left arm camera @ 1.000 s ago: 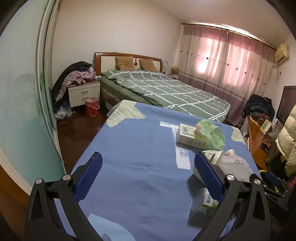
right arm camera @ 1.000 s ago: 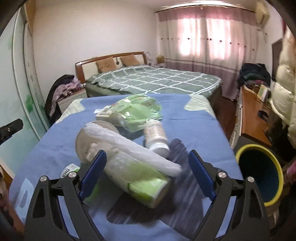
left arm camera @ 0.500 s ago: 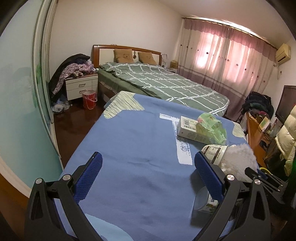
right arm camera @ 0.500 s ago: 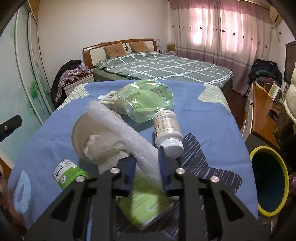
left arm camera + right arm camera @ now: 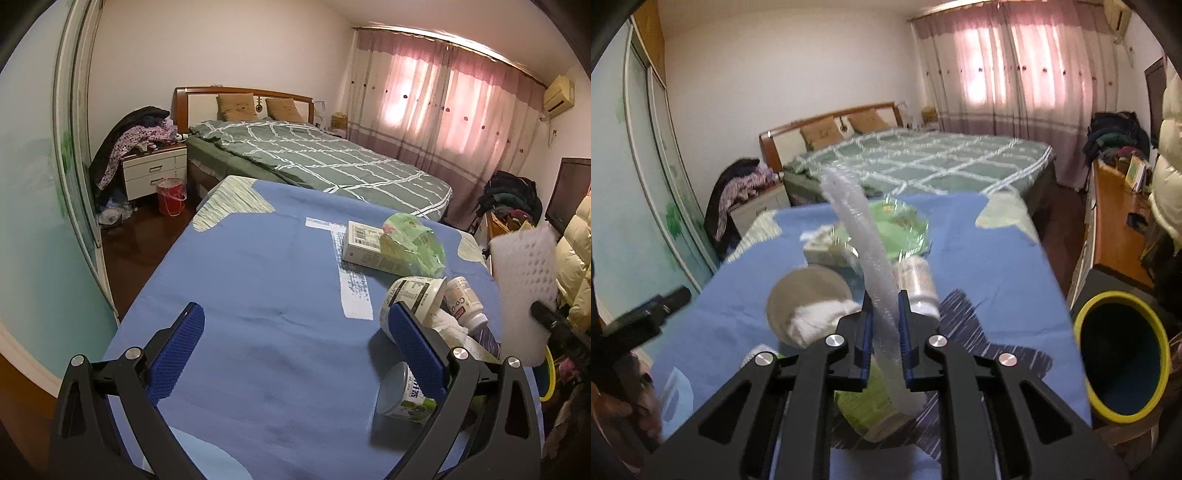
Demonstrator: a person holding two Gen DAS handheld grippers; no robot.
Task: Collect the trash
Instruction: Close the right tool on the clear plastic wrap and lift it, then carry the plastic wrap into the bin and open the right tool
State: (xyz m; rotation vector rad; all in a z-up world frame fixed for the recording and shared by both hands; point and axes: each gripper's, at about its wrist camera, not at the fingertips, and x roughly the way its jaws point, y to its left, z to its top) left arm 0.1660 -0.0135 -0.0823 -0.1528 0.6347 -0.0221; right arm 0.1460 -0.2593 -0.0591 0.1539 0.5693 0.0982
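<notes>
Since a second ago, the bubble wrap sheet point(image 5: 871, 258) has been lifted off the blue table point(image 5: 258, 277). It is clamped between the closing right gripper point(image 5: 882, 306) jaws. The left gripper point(image 5: 291, 332) jaws are held wide apart, empty, above the table.

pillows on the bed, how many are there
2. One pillow leans on the headboard on the left in the left wrist view, the other pillow right beside it. None looks hidden, though the blanket could cover more.
</notes>
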